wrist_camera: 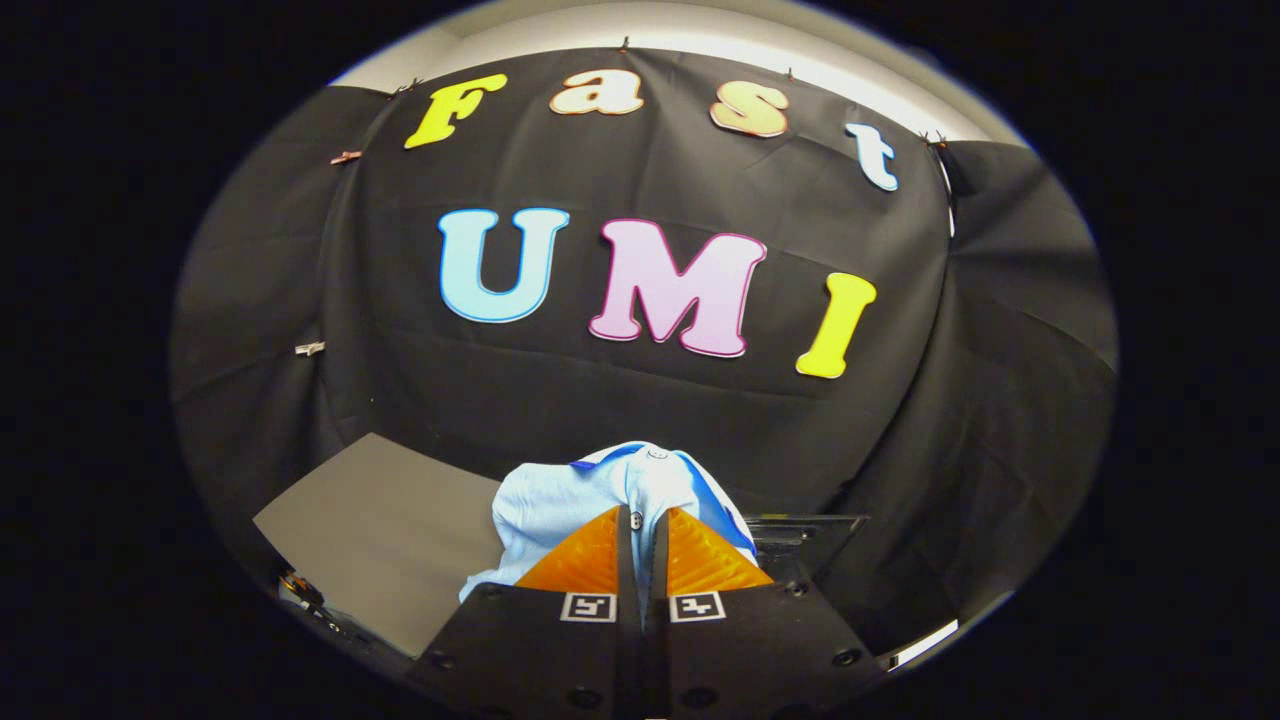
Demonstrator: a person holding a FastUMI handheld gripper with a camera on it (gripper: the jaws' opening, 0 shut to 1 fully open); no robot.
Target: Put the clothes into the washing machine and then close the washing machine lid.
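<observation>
With fingers nearly closed, gripper (pixel 641 518) is clenching a light blue shirt (pixel 560 505) w/ dark blue trim. Shirt is hanging above a grey surface (pixel 380 530), black cloth wall behind.

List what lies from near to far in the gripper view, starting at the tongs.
Tongs, closed on the light blue garment pinched between their fingers → the garment bunched just ahead of them → grey board to the left and a clear plastic lid to the right → black cloth wall beyond.
</observation>
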